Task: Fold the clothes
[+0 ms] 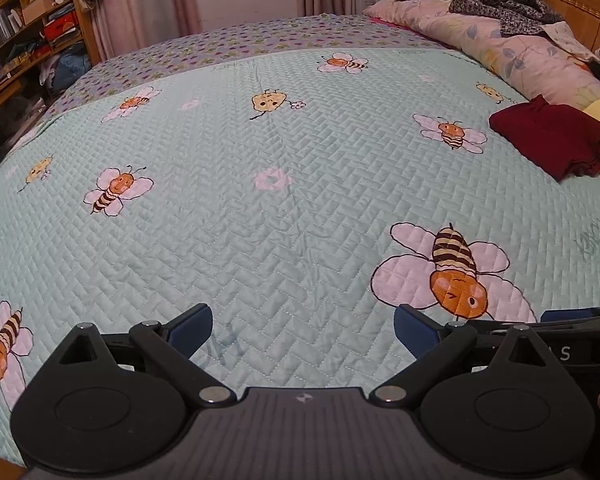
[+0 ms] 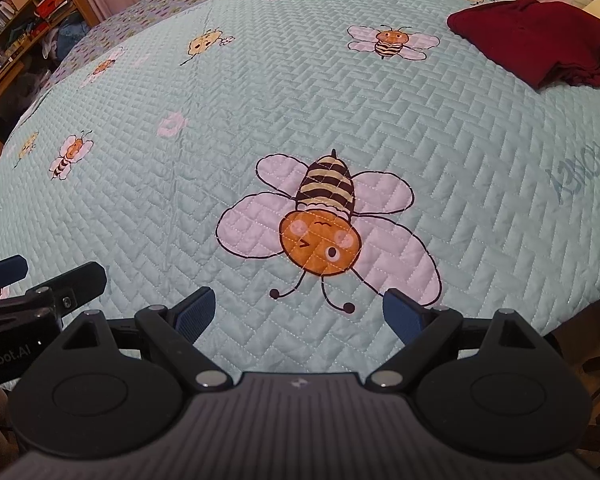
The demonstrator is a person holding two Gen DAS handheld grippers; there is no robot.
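- one dark red garment (image 1: 552, 140) looks folded already, sitting far right on the bed cover (image 1: 260, 208) by the pillows
- more loose clothes (image 1: 504, 4) heaped at the far right, so I'd guess those are left
- my left claw (image 1: 304, 328) and right claw (image 2: 300, 312) both gape wide over bare cover, holding nothing

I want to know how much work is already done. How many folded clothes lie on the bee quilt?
1: a dark red folded garment on the quilt, far right, near the pillows. The loose patterned clothes heaped on the pillows are not folded; more may be hidden.
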